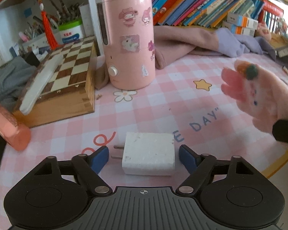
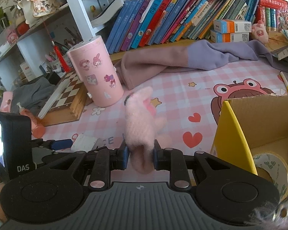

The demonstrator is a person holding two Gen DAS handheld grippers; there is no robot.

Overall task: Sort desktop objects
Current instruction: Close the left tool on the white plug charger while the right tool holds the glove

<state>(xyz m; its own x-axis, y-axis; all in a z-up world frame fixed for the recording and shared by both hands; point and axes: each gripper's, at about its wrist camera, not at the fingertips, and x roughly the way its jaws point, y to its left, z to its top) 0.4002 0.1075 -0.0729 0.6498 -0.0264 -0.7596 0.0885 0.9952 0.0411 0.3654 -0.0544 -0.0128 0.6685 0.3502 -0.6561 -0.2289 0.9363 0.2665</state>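
My left gripper (image 1: 143, 158) is open, its blue pads on either side of a white plug-in charger (image 1: 148, 153) that lies on the pink checked desk mat (image 1: 163, 103). The pads stand apart from the charger. My right gripper (image 2: 140, 154) is shut on a pink felt plush toy (image 2: 139, 120) and holds it above the mat. The toy also shows blurred at the right of the left wrist view (image 1: 259, 94). The charger (image 2: 84, 142) and the left gripper's blue finger (image 2: 60, 143) show at the lower left of the right wrist view.
A tall pink cylinder with stickers (image 1: 128, 38) stands behind the charger. A wooden chessboard box (image 1: 67, 76) lies left of it. A pink and purple cloth (image 2: 182, 59) lies before the bookshelf. An open cardboard box (image 2: 259, 126) holding a tape roll (image 2: 272, 170) stands at the right.
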